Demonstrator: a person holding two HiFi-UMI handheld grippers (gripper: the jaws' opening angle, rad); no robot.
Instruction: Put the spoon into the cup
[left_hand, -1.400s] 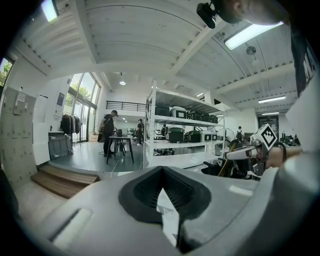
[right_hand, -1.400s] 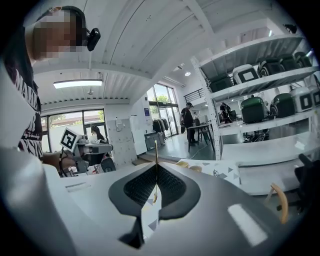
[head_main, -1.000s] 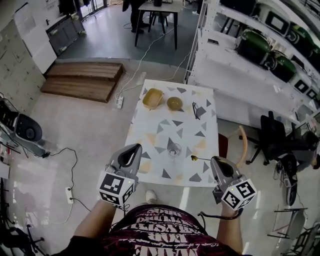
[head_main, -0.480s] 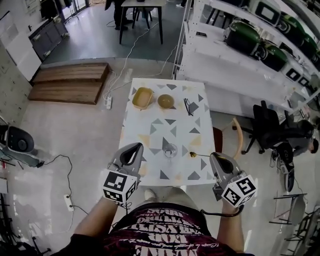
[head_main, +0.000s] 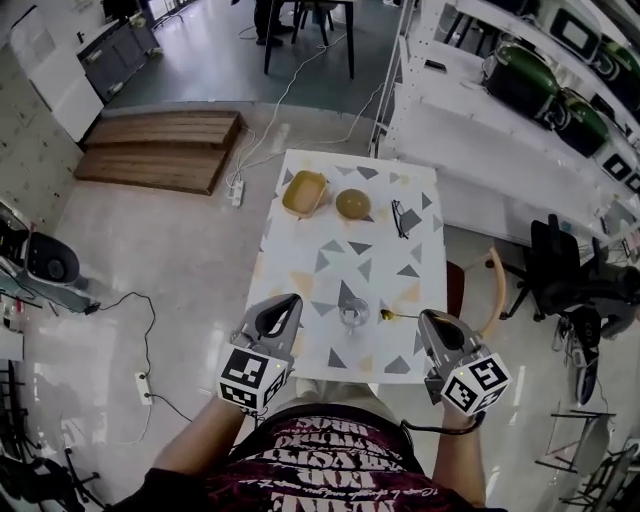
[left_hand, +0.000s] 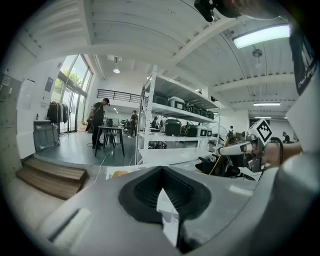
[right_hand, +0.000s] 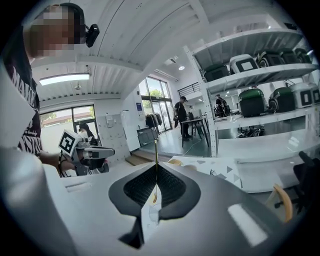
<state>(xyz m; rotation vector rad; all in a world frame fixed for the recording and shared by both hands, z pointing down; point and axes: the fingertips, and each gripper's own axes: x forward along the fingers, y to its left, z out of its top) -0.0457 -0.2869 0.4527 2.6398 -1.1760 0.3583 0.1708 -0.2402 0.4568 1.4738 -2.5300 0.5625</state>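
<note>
A clear glass cup stands near the front edge of the triangle-patterned table. My right gripper is shut on the handle of a gold spoon, whose bowl points left and hovers just right of the cup. In the right gripper view the thin spoon handle sticks out from between the closed jaws of that gripper. My left gripper hangs at the table's front left edge, left of the cup, shut with nothing in it. In its own view the left gripper shows closed jaws.
At the table's far end sit a yellow dish, a yellow bowl and a pair of glasses. A wooden chair stands at the table's right side. White shelving runs along the right.
My left gripper has shifted right, closer to the table's front edge. The right gripper still holds the spoon beside the cup, almost unmoved.
</note>
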